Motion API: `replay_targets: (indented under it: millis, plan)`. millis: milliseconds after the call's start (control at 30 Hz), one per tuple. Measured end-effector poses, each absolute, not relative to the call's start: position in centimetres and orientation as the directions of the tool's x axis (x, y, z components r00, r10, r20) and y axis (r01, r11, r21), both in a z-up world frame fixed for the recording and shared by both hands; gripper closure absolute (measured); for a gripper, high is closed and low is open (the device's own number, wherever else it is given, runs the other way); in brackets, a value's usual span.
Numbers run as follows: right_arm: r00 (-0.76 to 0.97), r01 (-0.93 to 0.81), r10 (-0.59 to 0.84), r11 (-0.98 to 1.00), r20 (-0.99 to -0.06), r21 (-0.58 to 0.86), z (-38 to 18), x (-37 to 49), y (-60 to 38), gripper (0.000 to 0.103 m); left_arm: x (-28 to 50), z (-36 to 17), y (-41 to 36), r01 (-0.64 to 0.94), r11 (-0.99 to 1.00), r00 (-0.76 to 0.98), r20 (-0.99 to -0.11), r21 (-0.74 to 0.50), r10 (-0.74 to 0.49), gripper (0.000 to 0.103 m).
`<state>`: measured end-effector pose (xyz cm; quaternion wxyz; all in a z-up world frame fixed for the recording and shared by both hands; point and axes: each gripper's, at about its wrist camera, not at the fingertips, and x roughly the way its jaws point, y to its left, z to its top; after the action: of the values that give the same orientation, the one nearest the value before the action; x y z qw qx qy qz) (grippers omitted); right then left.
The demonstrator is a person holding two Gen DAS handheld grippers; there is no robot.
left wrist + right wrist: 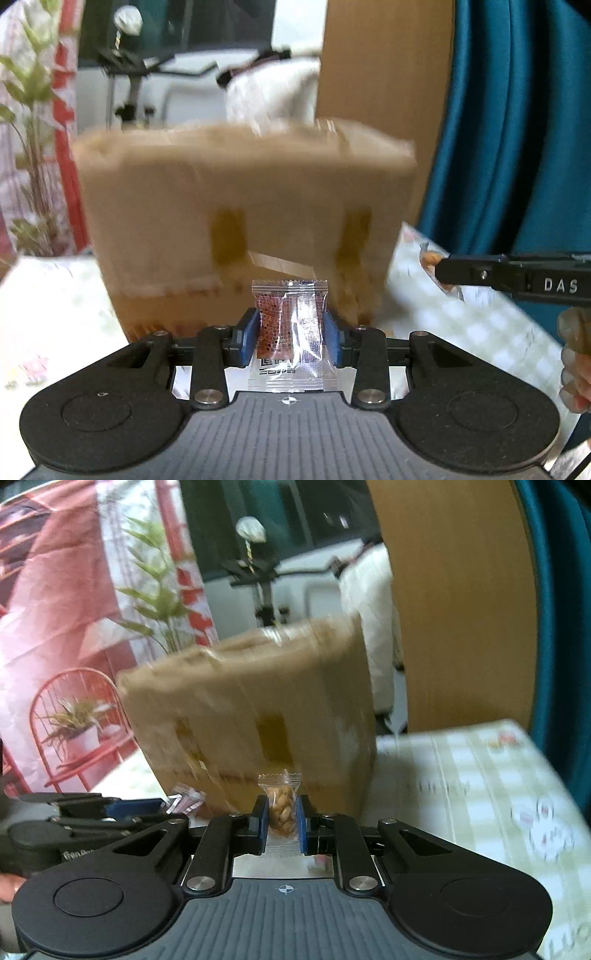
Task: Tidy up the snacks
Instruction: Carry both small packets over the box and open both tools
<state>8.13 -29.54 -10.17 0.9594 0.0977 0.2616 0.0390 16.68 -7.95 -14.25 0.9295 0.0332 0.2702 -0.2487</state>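
- The left gripper (290, 328) is clenched on a red snack (284, 325), a clear wrapper with a red-brown filling; the right gripper (282, 821) is clenched on a twist snack (282, 810), a clear wrapper with a pale braided biscuit.
- Both snacks sit in front of the box (243, 206), on its near side and lower than its top edge, above the table (461, 786).
- Judgement: the step is carrying both snacks to the box. To do it well, raise each above the box's rim before moving forward, keep the squeeze steady on the slippery film, and keep the grippers apart, since the right one shows just to the right of the left.
- Each snack's long axis runs along the fingers, toward the box; one crimped end points at the box, the other back toward the gripper body.
- The box is blurred, so I cannot tell whether its top is open.
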Motion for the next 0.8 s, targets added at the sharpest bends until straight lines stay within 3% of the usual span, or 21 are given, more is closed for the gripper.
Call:
replay_targets:
  millis: [367, 500, 800]
  plan:
    - [0.923, -0.089, 0.131, 0.988, -0.363, 0.128, -1.7, 14.1, -28.9, 0.089, 20.9, -4.6, -7.9, 0.449, 0.893, 0.847, -0.324, 0.010, -0.422, 0.063]
    - [0.914, -0.062, 0.103, 0.991, -0.392, 0.115, -0.9, 17.8, -29.1, 0.089, 23.5, -3.2, -9.7, 0.445, 0.896, 0.842, -0.341, 0.000, -0.418, 0.063]
    - [0.880, -0.021, 0.059, 0.996, -0.471, 0.084, -3.7, 21.1, -28.7, 0.088, 27.4, -6.0, -11.3, 0.437, 0.899, 0.801, -0.442, -0.028, -0.403, 0.062]
